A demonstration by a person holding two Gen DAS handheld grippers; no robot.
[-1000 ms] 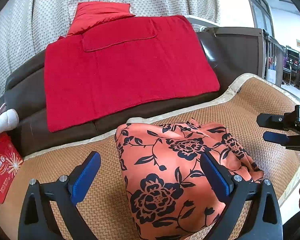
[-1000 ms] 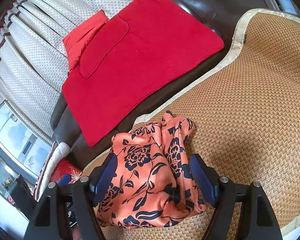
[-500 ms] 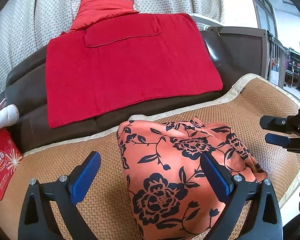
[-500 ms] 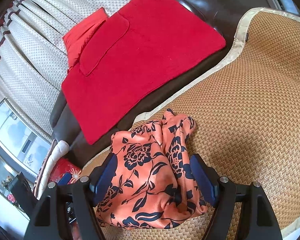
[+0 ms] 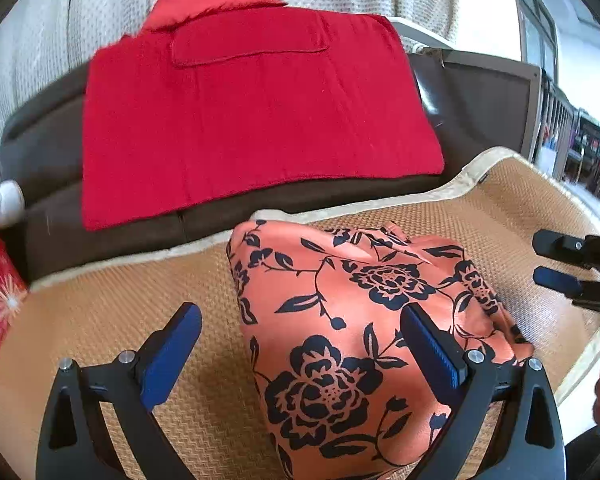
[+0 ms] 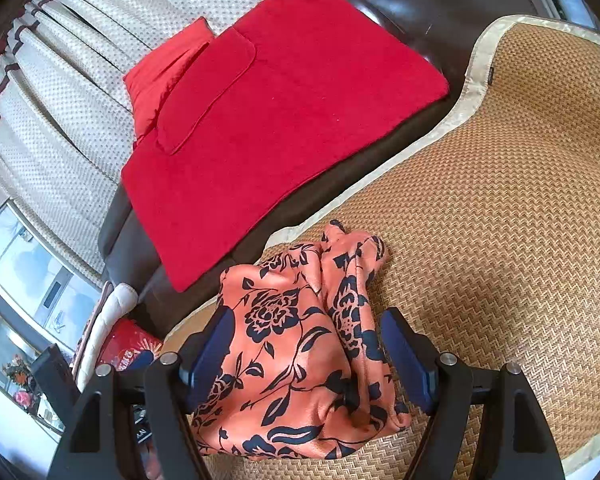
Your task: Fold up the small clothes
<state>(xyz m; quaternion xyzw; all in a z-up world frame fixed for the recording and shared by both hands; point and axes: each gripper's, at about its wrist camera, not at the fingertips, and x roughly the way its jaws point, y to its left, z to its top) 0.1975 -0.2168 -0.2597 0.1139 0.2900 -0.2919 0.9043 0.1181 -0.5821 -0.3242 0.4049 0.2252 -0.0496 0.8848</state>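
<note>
both the left gripper [image 5: 300, 344] and right gripper [image 6: 306, 344] hang open over the bunched floral garment [image 5: 352, 320] (slippery-looking), so a pinch there may grab several layers and skew the fold.

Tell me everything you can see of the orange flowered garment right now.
The orange garment is smooth, satiny-looking cloth printed with dark navy flowers and vines. It lies bunched in a rough heap on the woven mat, near the mat's pale border, with deep folds along its right side. Both tongs, left and right, stand open around it; neither grips the cloth.
</note>
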